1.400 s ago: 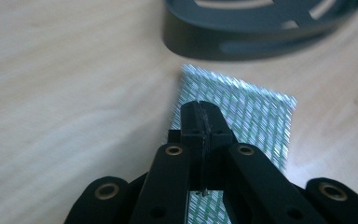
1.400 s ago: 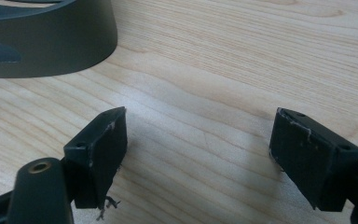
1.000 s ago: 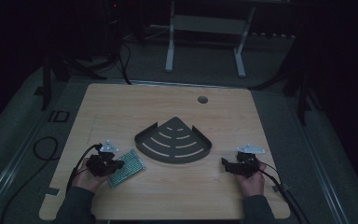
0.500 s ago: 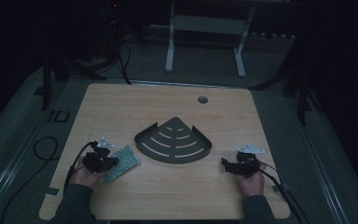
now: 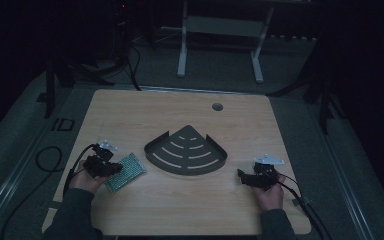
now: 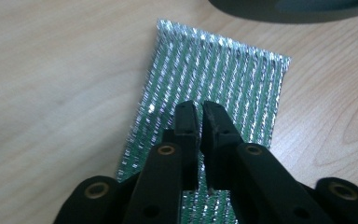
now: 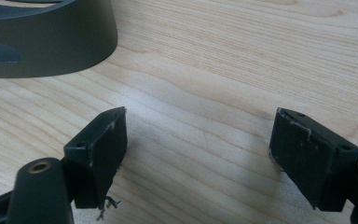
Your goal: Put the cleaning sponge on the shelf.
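Gripping the green foil pouch (image 6: 214, 93) at lower left of the surface (image 5: 180, 215), the left claw (image 6: 200, 114) sits nearly closed; right claw (image 7: 200, 154) gapes wide, empty; advise lifting gently toward the tray (image 5: 186, 152).

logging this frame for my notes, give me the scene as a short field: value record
surface: wooden table
centre item: dark fan-shaped slotted tray
left item: green shiny pouch, flat beside the tray, apart from it
left gripper: jaws nearly closed, a slim gap left, over the pouch; a grip cannot be told
right gripper: jaws wide open over bare wood, holding nothing
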The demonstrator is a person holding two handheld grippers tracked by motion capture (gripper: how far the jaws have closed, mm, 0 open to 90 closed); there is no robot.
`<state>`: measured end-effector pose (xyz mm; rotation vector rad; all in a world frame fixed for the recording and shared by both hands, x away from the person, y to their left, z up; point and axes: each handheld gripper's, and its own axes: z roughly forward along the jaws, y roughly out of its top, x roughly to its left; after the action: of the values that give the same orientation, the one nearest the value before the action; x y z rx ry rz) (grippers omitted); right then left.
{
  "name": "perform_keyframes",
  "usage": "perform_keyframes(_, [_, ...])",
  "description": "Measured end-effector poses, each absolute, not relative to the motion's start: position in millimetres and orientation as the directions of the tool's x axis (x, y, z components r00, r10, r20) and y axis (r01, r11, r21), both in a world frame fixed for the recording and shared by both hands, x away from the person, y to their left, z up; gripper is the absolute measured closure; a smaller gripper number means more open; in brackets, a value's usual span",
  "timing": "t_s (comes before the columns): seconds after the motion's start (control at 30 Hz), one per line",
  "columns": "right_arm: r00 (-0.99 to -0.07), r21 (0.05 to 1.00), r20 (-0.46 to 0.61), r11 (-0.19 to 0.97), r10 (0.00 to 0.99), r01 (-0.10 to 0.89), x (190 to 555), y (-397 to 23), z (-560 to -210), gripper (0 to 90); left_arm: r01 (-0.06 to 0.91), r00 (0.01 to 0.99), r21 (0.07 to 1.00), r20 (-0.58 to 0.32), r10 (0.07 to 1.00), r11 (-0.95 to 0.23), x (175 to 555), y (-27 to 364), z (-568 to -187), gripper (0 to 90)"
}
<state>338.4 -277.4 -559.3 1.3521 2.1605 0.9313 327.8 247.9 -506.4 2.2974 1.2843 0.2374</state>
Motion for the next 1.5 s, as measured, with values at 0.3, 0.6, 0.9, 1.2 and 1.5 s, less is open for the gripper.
perform_keyframes(0.3, [-0.436,0.729,-0.004,0.301,0.900,0.615,338,-277,-559,18.6,0.716,0.609,0.473,-0.064,0.791,-0.513,349,255,-493,82.7])
perform_keyframes(0.6, [-0.435,0.729,-0.004,0.301,0.900,0.615,338,-277,-559,18.6,0.721,0.641,0.405,-0.081,0.764,-0.562,364,263,-493,82.9])
perform_keyframes(0.9, [-0.435,0.729,-0.004,0.301,0.900,0.615,338,-277,-559,18.6,0.696,0.687,0.353,-0.076,0.723,-0.625,375,260,-491,82.1])
perform_keyframes(1.2, [-0.435,0.729,-0.004,0.301,0.900,0.615,338,-277,-559,18.6,0.691,0.709,0.285,-0.089,0.699,-0.664,390,249,-496,81.3])
perform_keyframes(1.5, [-0.435,0.729,-0.004,0.301,0.900,0.615,338,-277,-559,18.6,0.689,0.720,0.226,-0.106,0.686,-0.689,398,246,-501,78.0])
